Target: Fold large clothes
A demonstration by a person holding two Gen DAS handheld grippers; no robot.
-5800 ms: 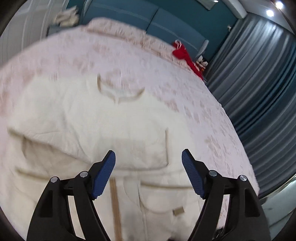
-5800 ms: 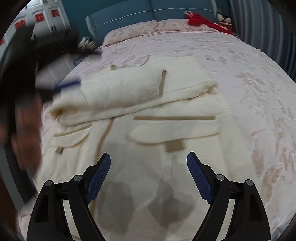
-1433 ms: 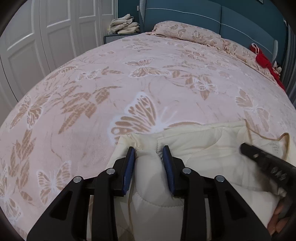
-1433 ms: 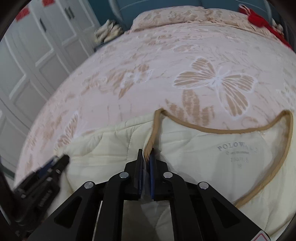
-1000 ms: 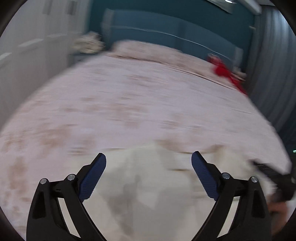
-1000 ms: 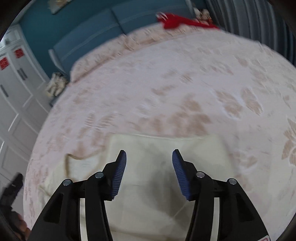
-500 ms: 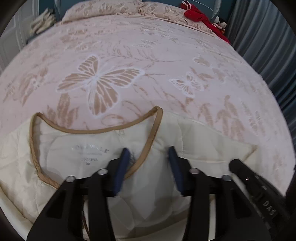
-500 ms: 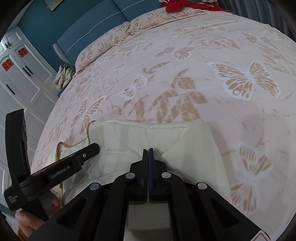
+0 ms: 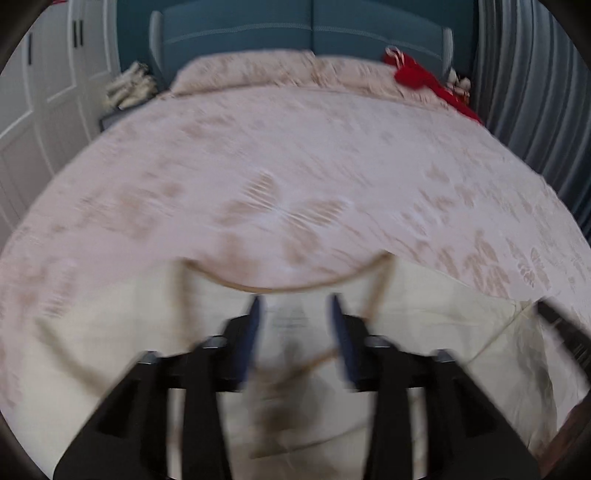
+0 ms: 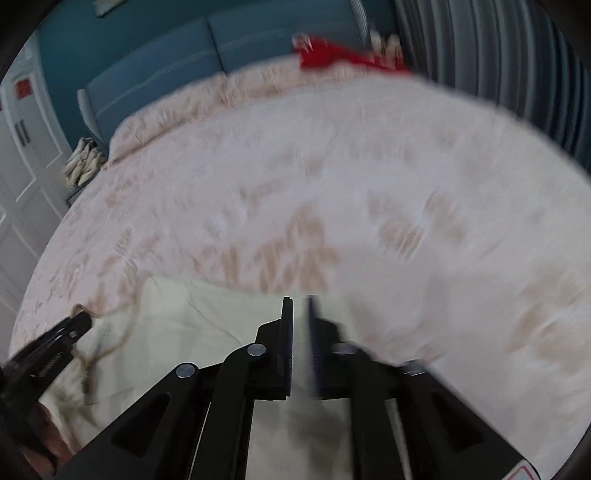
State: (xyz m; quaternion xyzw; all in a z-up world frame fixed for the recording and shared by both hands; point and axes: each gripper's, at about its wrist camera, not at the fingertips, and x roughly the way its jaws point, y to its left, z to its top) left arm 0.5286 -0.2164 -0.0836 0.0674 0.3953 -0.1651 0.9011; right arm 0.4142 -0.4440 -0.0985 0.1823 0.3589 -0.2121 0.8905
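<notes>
A cream quilted jacket (image 9: 424, 325) with tan trim lies on the bed, its curved neckline (image 9: 295, 288) just ahead of my left gripper (image 9: 295, 325). The left jaws are opening over the jacket's label area, and the pads do not press the fabric. In the right wrist view the jacket (image 10: 192, 321) fills the lower left. My right gripper (image 10: 300, 325) hovers over its far edge, its jaws opening to a narrow gap with nothing clearly pinched. The left gripper (image 10: 48, 350) shows at that view's left edge. Both views are motion-blurred.
The jacket lies on a pink bedspread (image 9: 295, 166) with a butterfly print. At its head are a blue headboard (image 9: 295, 29) and a red cloth (image 9: 424, 81). Grey curtains (image 9: 535, 92) hang on the right, white wardrobe doors (image 9: 37, 92) stand on the left, and pale folded cloth (image 9: 129, 86) lies beside the bed.
The left jaws have widened from around the tan trim and the gripper has shifted, so the neckline lies ahead of it. The right jaws went from fully shut to a narrow gap.
</notes>
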